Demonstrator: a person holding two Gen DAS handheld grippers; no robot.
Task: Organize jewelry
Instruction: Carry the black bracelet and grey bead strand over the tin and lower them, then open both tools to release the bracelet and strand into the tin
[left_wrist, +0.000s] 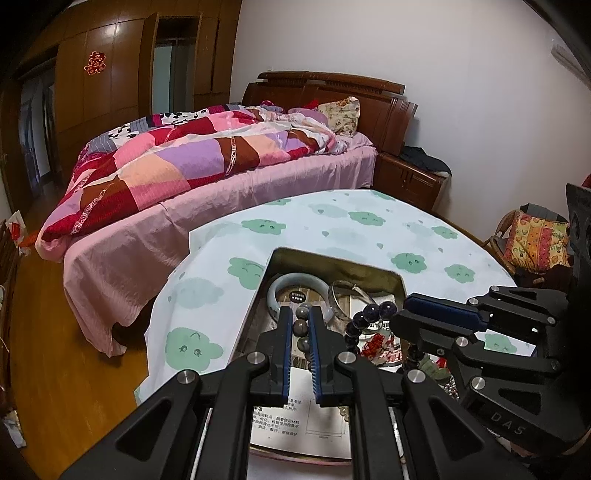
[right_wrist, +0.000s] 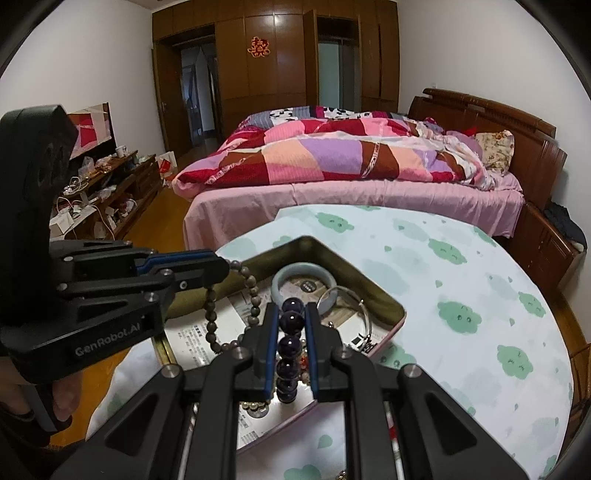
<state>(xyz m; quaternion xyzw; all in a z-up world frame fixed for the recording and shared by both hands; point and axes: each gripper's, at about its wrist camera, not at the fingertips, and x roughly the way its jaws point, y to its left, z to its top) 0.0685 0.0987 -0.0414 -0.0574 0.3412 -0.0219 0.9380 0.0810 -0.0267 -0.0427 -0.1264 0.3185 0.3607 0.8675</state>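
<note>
Brown bead bracelet (right_wrist: 236, 314) pinched in left gripper (left_wrist: 300, 314), loop dangling over tin (right_wrist: 384, 295); dark purple bead bracelet (right_wrist: 290, 343) clamped lengthwise in right gripper (right_wrist: 291, 314), glossy round beads; both likely held above tin for lowering in; pale jade bangle (right_wrist: 306, 273), smooth, thick, beside thin silver bangle (right_wrist: 351, 306) on printed paper lining; cloud-print cloth (right_wrist: 461, 295) on round table.

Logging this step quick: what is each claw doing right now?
Left claw: shut on the brown bead bracelet, over the tin.
Right claw: shut on the dark purple bead bracelet.
</note>
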